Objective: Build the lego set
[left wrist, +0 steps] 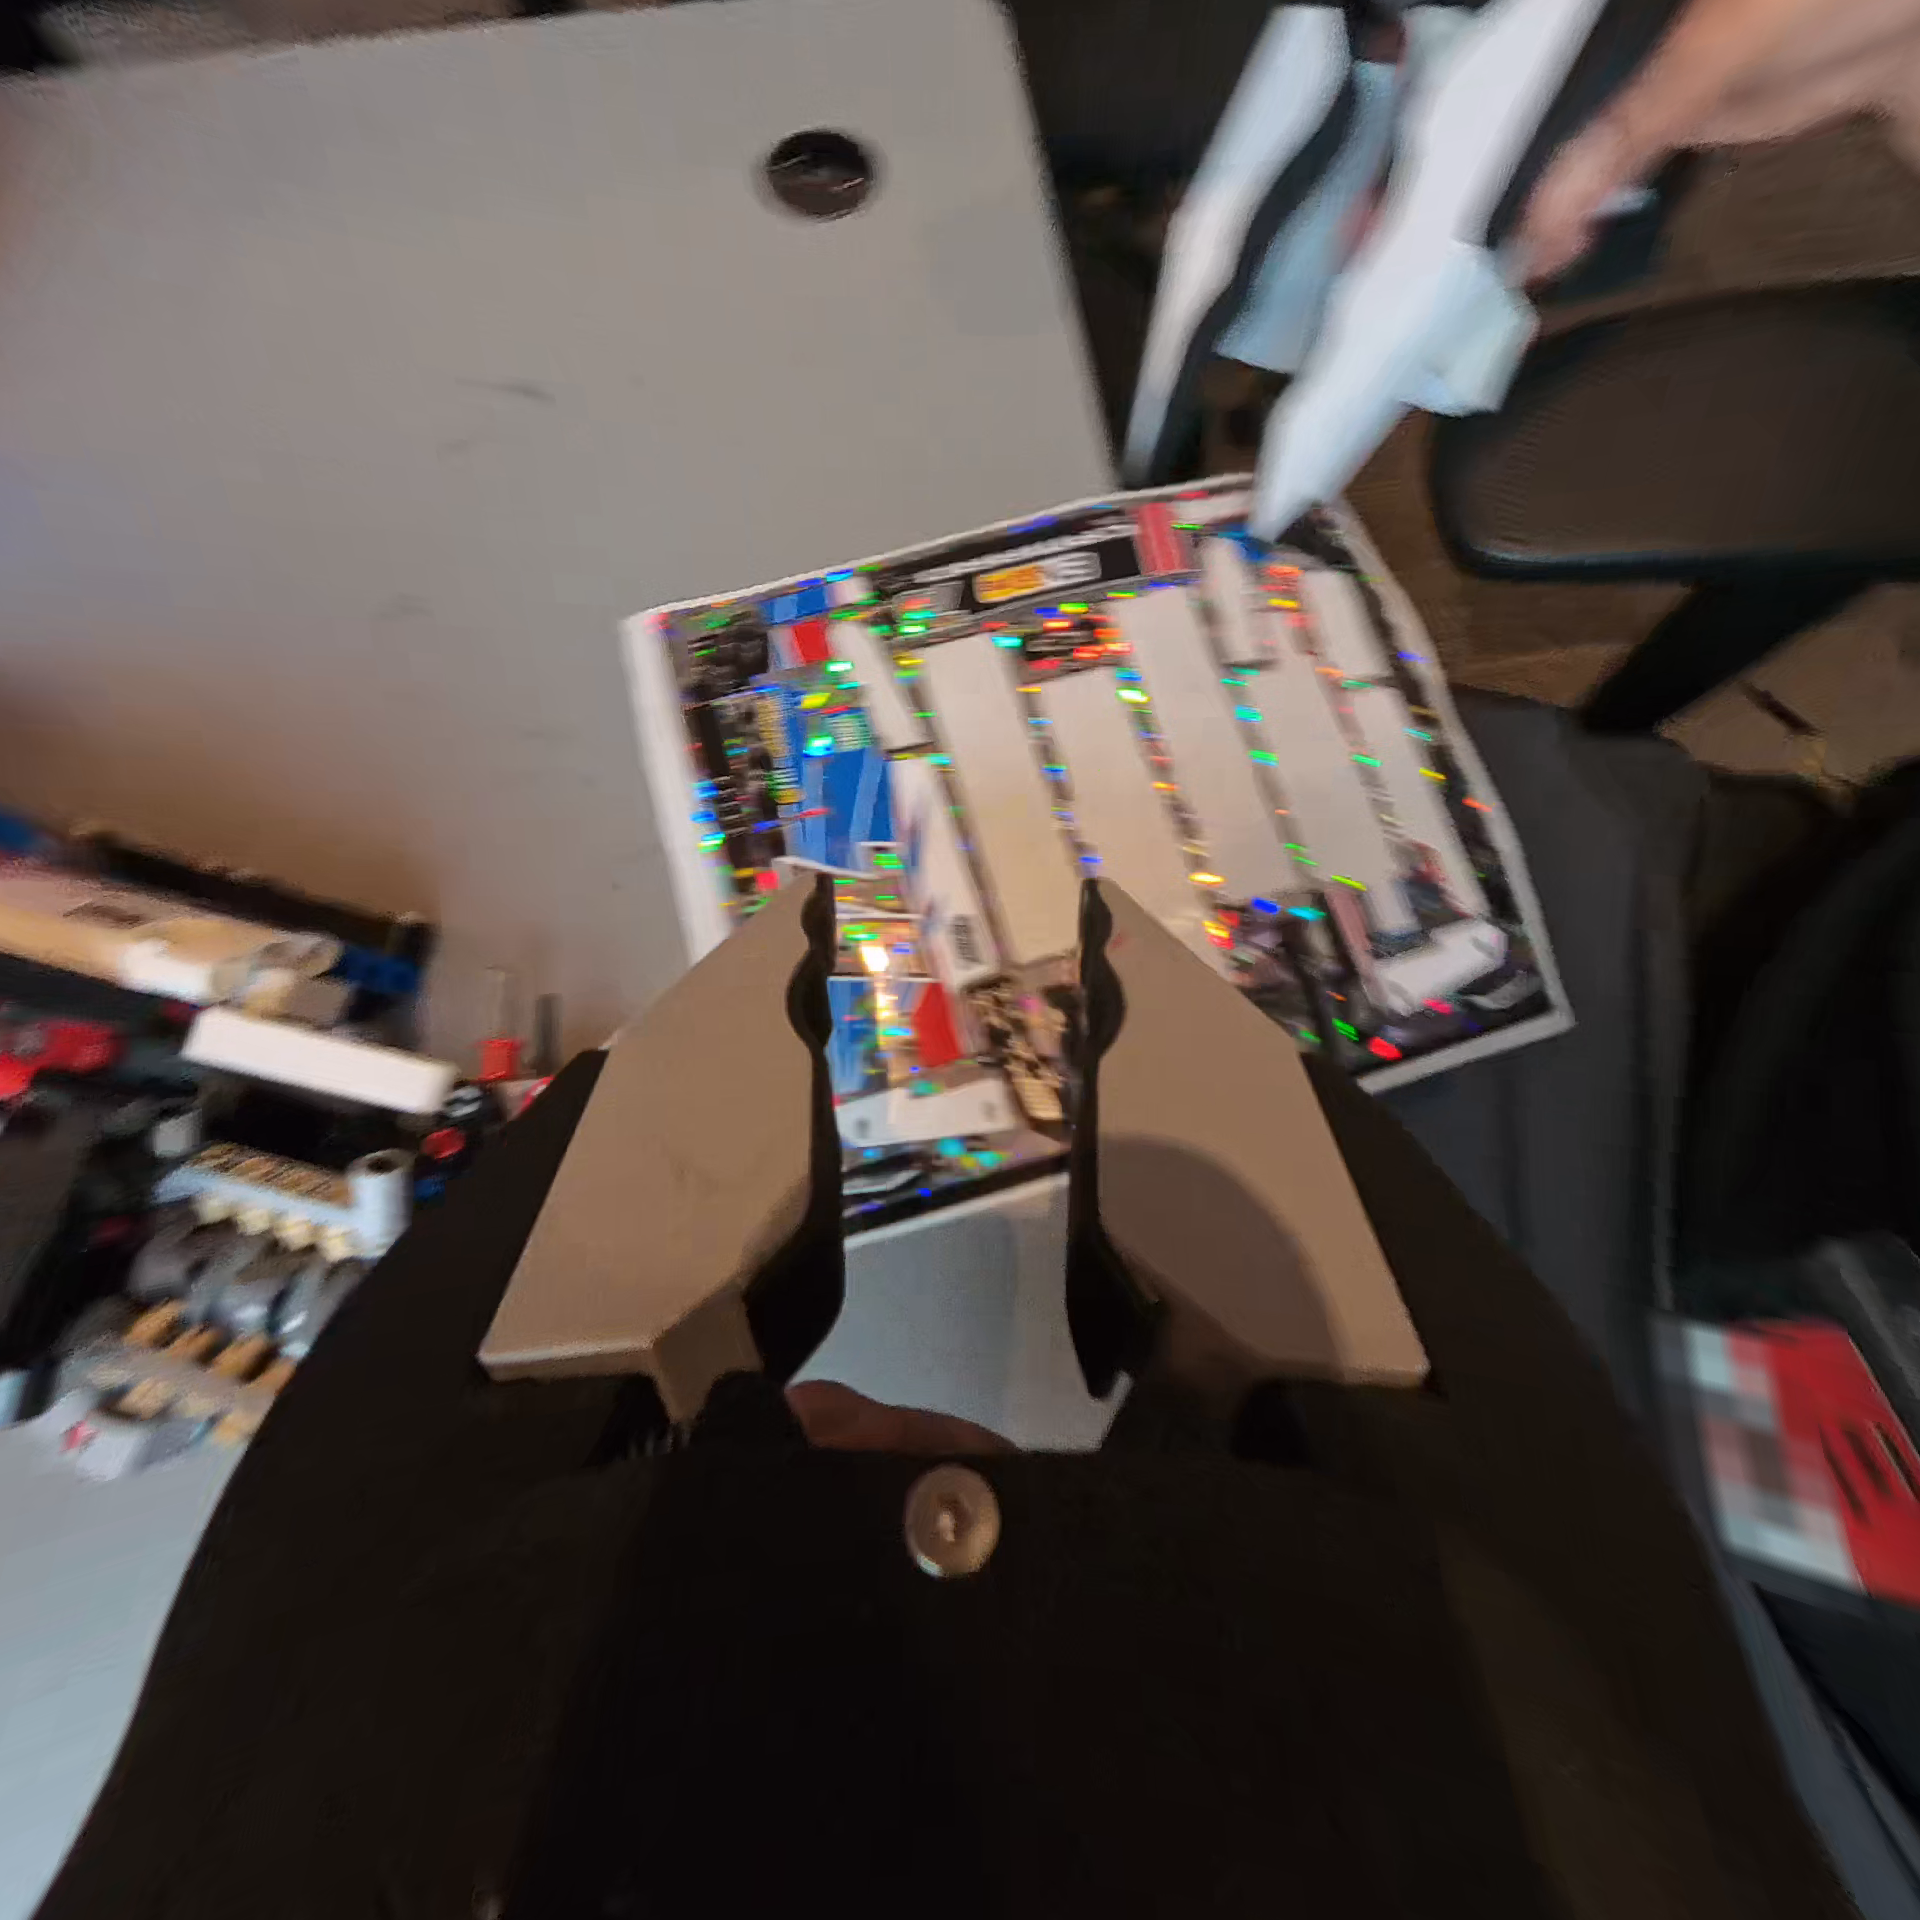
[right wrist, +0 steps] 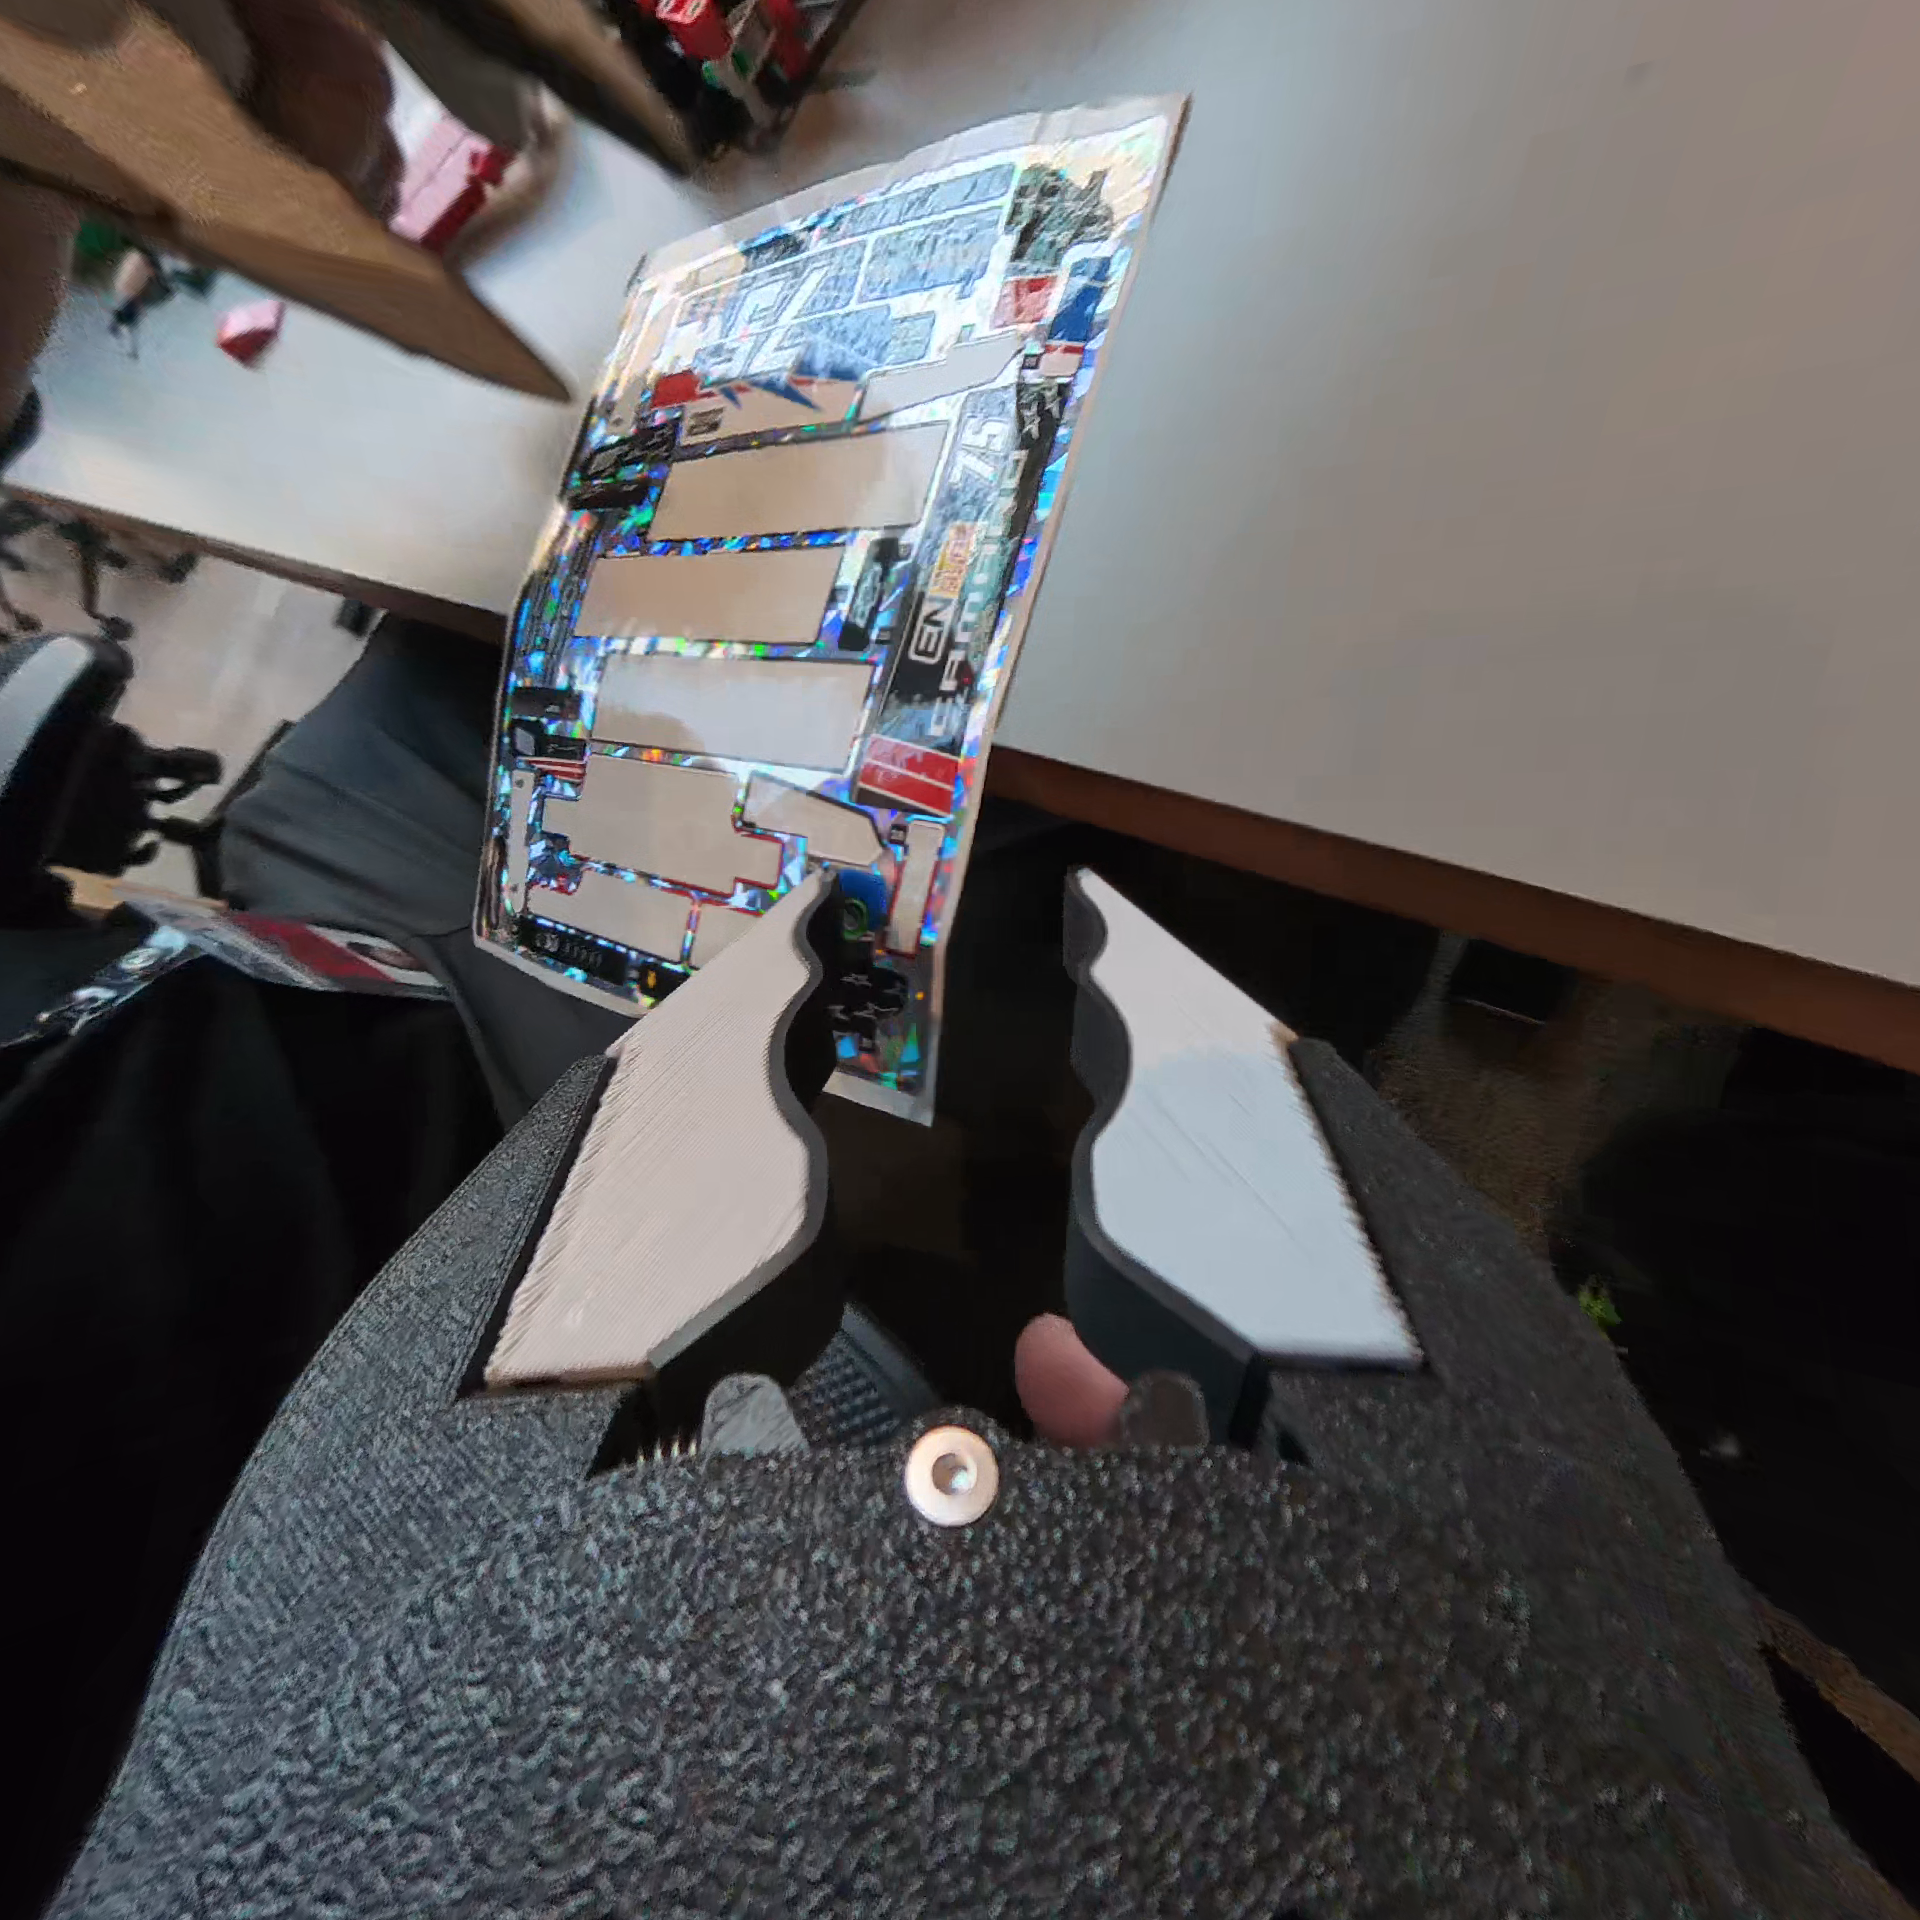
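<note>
A holographic sticker sheet (left wrist: pixel 1143 748) with several blank cut-outs lies on the corner of the white table (left wrist: pixel 416 416) and overhangs its edge. My left gripper (left wrist: pixel 956 914) is open and empty, hovering over the sheet's near part. My right gripper (right wrist: pixel 956 894) is open and empty at the sheet's (right wrist: pixel 779 623) overhanging end. Its left fingertip (right wrist: pixel 821 904) overlaps the sheet's corner; I cannot tell whether it touches. In the left wrist view the right gripper (left wrist: pixel 1340 395) is blurred, with a tip at the sheet's far edge. A partly built lego model (left wrist: pixel 229 1143) lies at the left.
The table has a round cable hole (left wrist: pixel 821 171). A mesh chair (left wrist: pixel 1714 447) stands to the right, with a red booklet (left wrist: pixel 1818 1455) lower right. In the right wrist view there is a cardboard box (right wrist: pixel 260 208), a loose red brick (right wrist: pixel 249 330) and the table's brown edge (right wrist: pixel 1455 873).
</note>
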Demonstrator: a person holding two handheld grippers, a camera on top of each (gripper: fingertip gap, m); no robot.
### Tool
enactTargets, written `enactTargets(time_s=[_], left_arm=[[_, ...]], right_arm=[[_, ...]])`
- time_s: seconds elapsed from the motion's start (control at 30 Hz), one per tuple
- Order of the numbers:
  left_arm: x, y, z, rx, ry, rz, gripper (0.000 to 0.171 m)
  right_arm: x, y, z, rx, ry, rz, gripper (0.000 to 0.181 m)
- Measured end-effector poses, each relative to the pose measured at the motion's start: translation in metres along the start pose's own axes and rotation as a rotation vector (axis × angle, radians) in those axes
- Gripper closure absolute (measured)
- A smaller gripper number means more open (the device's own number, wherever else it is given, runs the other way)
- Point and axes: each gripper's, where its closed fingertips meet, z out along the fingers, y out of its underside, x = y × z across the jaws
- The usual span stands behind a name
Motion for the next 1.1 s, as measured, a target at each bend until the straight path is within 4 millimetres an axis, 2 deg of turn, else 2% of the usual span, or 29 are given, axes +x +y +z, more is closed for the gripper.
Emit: enactTargets(time_s=[0.07,0.1,0.13,0.17,0.2,0.3,0.4,0.53,0.6,0.7,0.73,0.8,0.9,1.0,1.1], left_arm=[[-0.02,0.005,0.01,-0.081,-0.087,-0.057,0.124],[-0.023,0.009,0.015,-0.121,-0.097,-0.063,0.121],[-0.024,0.013,0.021,-0.158,-0.111,-0.057,0.119],[-0.026,0.017,0.026,-0.184,-0.135,-0.045,0.118],[-0.025,0.012,0.029,-0.154,-0.133,-0.049,0.121],[-0.023,0.013,0.031,-0.164,-0.117,-0.076,0.116],[-0.024,0.016,0.027,-0.167,-0.118,-0.059,0.112],[-0.026,0.017,0.022,-0.168,-0.1,-0.078,0.101],[-0.024,0.021,0.023,-0.177,-0.075,-0.113,0.102],[-0.016,0.023,0.023,-0.161,-0.066,-0.09,0.105],[-0.011,0.023,0.022,-0.156,-0.054,-0.077,0.111],[-0.002,0.024,0.021,-0.151,-0.032,-0.048,0.118],[0.005,0.027,0.018,-0.146,-0.005,-0.022,0.119],[0.013,0.03,0.013,-0.129,0.026,-0.012,0.123],[0.02,0.033,0.01,-0.107,0.036,-0.014,0.123]], right_arm=[[-0.009,0.0,0.005,-0.009,-0.065,-0.012,0.166],[-0.015,-0.001,0.006,-0.004,-0.103,-0.025,0.177],[-0.022,-0.004,0.006,0.007,-0.138,-0.032,0.179],[-0.028,-0.006,0.005,0.021,-0.17,-0.041,0.181],[-0.033,-0.007,0.003,0.03,-0.19,-0.057,0.181],[-0.037,-0.007,0.0,0.046,-0.215,-0.073,0.181],[-0.043,-0.011,-0.004,0.081,-0.26,-0.097,0.181],[-0.064,-0.02,-0.013,0.139,-0.349,-0.165,0.181],[-0.065,-0.015,-0.011,0.108,-0.345,-0.191,0.181],[-0.075,0.003,-0.008,0.014,-0.413,-0.199,0.181],[-0.076,0.006,-0.008,-0.001,-0.421,-0.203,0.18],[-0.073,0.002,-0.005,0.003,-0.398,-0.19,0.168],[-0.056,-0.009,0.004,0.021,-0.336,-0.094,0.149],[-0.04,-0.012,0.014,0.004,-0.295,0.032,0.147],[-0.034,-0.011,0.019,-0.018,-0.252,0.065,0.151]])
